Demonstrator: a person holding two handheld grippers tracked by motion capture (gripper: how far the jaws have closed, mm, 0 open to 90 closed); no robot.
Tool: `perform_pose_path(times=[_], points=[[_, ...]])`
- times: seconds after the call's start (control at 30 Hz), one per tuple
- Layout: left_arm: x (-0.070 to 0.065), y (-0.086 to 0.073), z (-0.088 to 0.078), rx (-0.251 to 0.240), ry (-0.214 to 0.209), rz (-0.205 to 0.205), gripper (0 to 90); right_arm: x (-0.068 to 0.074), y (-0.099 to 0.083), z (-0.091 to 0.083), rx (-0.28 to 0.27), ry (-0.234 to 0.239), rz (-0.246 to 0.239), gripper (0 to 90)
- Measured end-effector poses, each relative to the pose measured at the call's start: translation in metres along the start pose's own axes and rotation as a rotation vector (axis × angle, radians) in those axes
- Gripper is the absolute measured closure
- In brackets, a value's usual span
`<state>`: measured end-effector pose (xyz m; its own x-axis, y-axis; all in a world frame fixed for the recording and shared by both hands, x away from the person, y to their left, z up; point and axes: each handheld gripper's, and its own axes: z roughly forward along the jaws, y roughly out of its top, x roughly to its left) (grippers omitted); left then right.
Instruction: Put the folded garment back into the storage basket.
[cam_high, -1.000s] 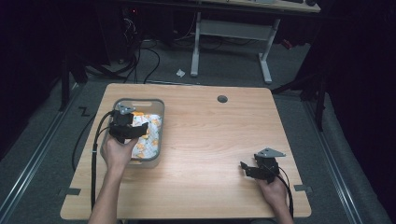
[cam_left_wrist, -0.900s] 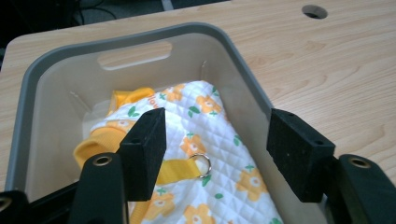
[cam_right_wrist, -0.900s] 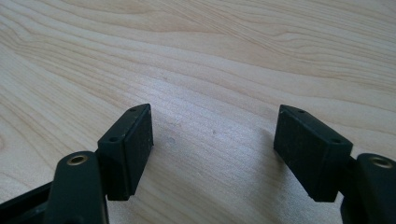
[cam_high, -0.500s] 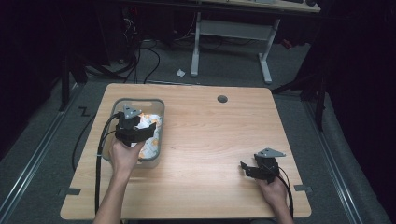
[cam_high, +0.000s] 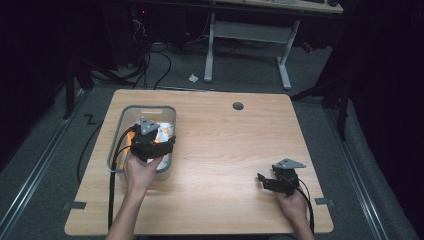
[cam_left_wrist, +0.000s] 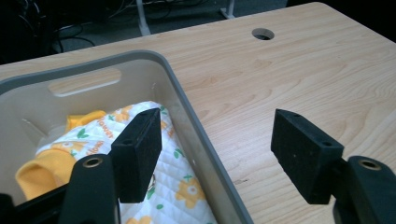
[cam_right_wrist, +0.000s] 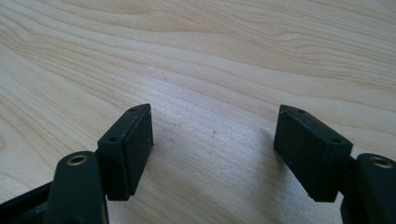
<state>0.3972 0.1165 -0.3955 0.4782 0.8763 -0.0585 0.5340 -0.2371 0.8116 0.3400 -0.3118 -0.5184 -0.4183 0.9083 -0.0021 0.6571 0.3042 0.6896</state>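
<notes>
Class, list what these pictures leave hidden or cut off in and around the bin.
- Cloth: near part hidden by the left claw in its own view; bottom edge cuts it.
- Bin: near wall hidden by the hand, high view.
- Bin floor: covered by cloth.

The room was dim, with the light falling mainly on a pale wooden table (cam_high: 225, 150) whose top had rounded corners and a round cable hole (cam_high: 238, 106) near its far edge. The table stood on a grey carpeted floor (cam_high: 45, 165), where black cables (cam_high: 155, 60) lay tangled at the far left and a scrap of white paper (cam_high: 193, 78) lay alone. Beyond it stood a desk with a white metal frame (cam_high: 250, 35), and the space to either side sank into darkness.
</notes>
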Motion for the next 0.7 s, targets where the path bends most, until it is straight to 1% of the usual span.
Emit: perform_pose_path(times=[0.1, 0.2, 0.27, 0.33, 0.37, 0.5, 0.7], points=[[-0.004, -0.001, 0.000, -0.002, -0.019, -0.007, 33.7, 0.000, 0.000, 0.000, 0.000, 0.000, 0.000, 28.6], [-0.010, -0.003, 0.000, -0.002, -0.029, 0.002, 33.5, 0.000, 0.000, 0.000, 0.000, 0.000, -0.001, 28.6], [-0.013, -0.003, 0.001, 0.005, -0.033, 0.011, 33.3, 0.000, 0.000, 0.000, 0.000, 0.000, 0.000, 28.6], [-0.018, -0.004, 0.002, 0.010, -0.024, 0.032, 33.3, 0.000, 0.000, 0.000, 0.000, 0.000, 0.000, 28.6], [-0.019, -0.005, 0.002, 0.012, -0.026, 0.035, 33.3, 0.000, 0.000, 0.000, 0.000, 0.000, 0.000, 28.6], [-0.023, -0.006, 0.001, 0.008, -0.040, 0.027, 33.2, 0.000, 0.000, 0.000, 0.000, 0.000, -0.001, 28.6], [-0.030, -0.011, 0.003, 0.016, -0.061, 0.031, 33.0, 0.000, 0.000, 0.000, 0.000, 0.000, 0.000, 28.6]])
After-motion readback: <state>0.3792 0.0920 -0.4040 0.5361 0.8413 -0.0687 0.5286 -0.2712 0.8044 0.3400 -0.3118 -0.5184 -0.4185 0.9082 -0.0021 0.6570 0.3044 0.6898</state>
